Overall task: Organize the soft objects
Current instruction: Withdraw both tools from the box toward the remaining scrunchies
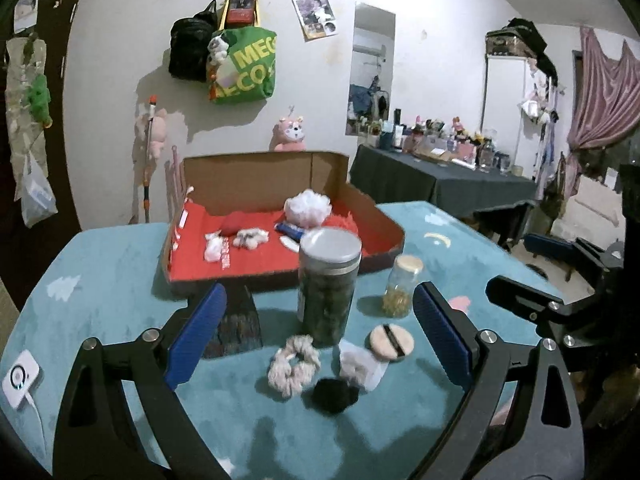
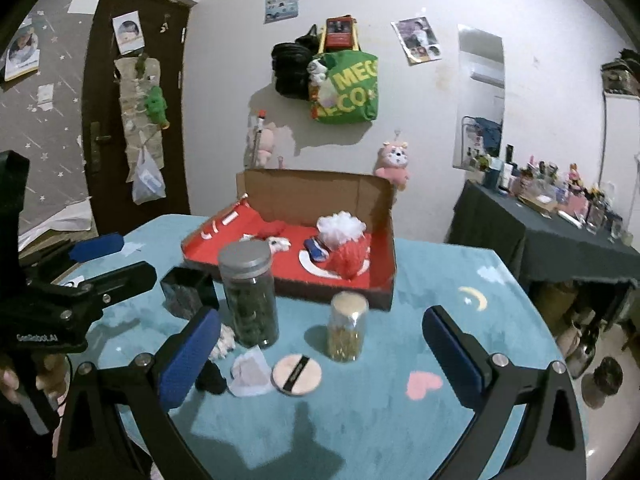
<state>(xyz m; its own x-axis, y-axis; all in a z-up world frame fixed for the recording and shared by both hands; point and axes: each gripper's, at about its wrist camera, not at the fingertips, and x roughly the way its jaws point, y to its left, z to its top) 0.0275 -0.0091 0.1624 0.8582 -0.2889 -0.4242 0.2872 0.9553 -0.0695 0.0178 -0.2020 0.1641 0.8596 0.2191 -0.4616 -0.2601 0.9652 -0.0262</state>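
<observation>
Scrunchie [image 1: 295, 365], pale and fluffy, lies on the teal table [image 1: 100, 280] in front of the tall jar [image 1: 329, 284], beside a black pom-pom [image 1: 335, 395]. Likely light, squashy; pinch across its band. Left gripper [image 1: 320, 344] and right gripper [image 2: 320, 360] both spread wide, holding nothing.

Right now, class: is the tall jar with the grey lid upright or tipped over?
Upright. The tall jar stands on its base on the teal table, grey lid on top, dark contents filling it.
</observation>
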